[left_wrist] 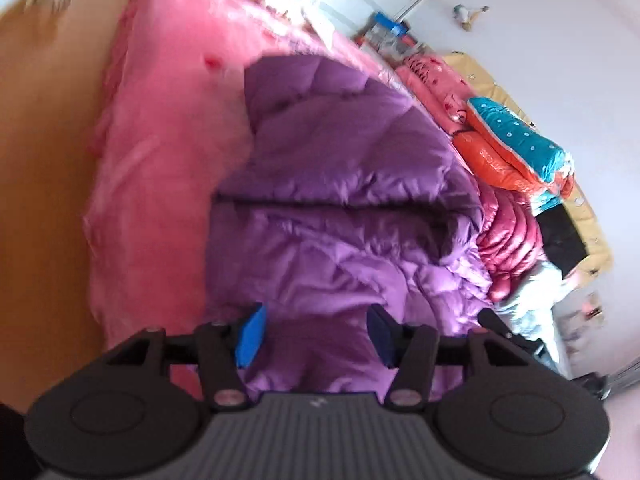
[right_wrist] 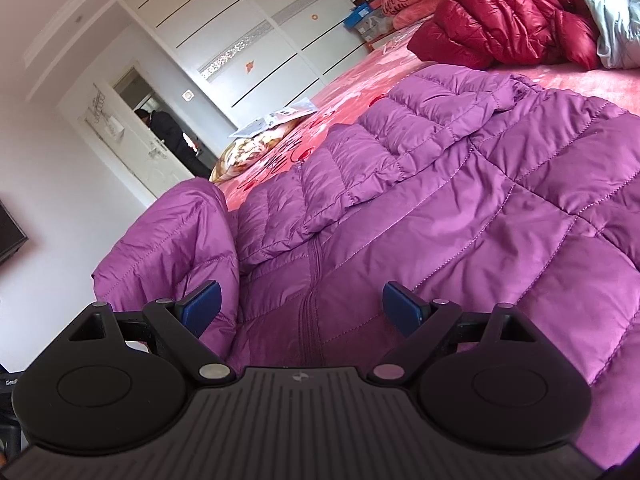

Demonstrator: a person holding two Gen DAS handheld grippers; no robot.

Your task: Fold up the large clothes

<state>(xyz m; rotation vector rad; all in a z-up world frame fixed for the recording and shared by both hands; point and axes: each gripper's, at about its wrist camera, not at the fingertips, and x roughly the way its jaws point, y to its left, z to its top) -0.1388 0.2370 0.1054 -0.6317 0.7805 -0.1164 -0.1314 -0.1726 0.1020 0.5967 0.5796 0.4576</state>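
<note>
A purple quilted down jacket [left_wrist: 340, 184] lies spread on a pink bedspread [left_wrist: 168, 128]. In the left wrist view the picture is blurred; my left gripper [left_wrist: 316, 334] hovers over the jacket's near part, jaws apart, blue pads [left_wrist: 250, 334] clear of the fabric. In the right wrist view the same jacket [right_wrist: 460, 200] fills the frame, zipper [right_wrist: 310, 304] running toward me. My right gripper [right_wrist: 303, 312] stands open over the zipper. A raised fold of the jacket [right_wrist: 168, 248] bulges up beside its left pad [right_wrist: 202, 310].
More clothes are piled by the bed's far side: a dark red puffer [right_wrist: 504, 20], a pale grey garment [right_wrist: 612, 12], orange and teal bundles [left_wrist: 516, 148]. A white wardrobe [right_wrist: 248, 40] and an open door with a person [right_wrist: 164, 128] stand beyond. Wooden floor [left_wrist: 44, 160] lies at the left.
</note>
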